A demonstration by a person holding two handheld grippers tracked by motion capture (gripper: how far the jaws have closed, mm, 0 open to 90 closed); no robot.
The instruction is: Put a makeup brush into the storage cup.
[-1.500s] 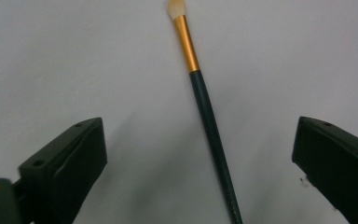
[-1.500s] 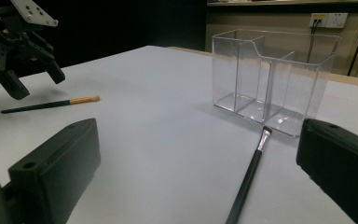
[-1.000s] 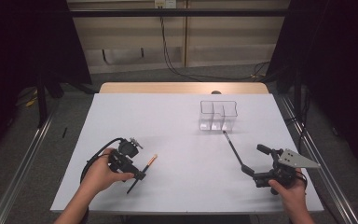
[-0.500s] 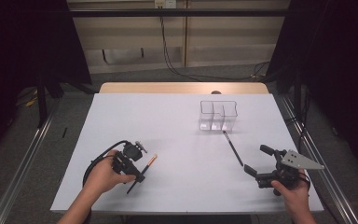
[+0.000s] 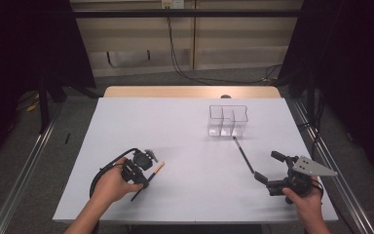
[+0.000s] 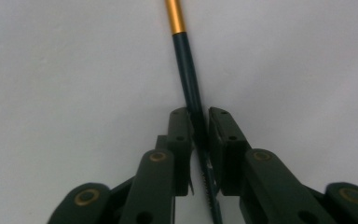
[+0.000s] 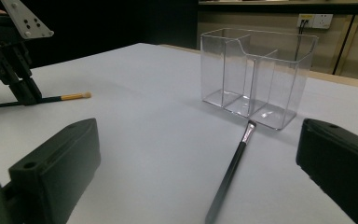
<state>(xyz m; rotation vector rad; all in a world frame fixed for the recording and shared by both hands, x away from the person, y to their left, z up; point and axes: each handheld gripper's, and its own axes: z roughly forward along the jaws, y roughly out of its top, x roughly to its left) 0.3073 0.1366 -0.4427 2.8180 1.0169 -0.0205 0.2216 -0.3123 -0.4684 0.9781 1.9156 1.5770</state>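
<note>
Left gripper (image 6: 198, 135): jaws just closed onto gold-banded brush (image 6: 189, 79) lying on table (image 5: 185, 146), ready for lifting; right gripper (image 7: 200, 186) agape, empty.

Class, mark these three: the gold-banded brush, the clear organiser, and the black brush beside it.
Gold-banded brush (image 6: 176, 16): left gripper view, on its gold band.
Clear organiser (image 7: 286, 70): right gripper view, on its right wall.
Black brush (image 7: 228, 175): right gripper view, mid-handle.
</note>
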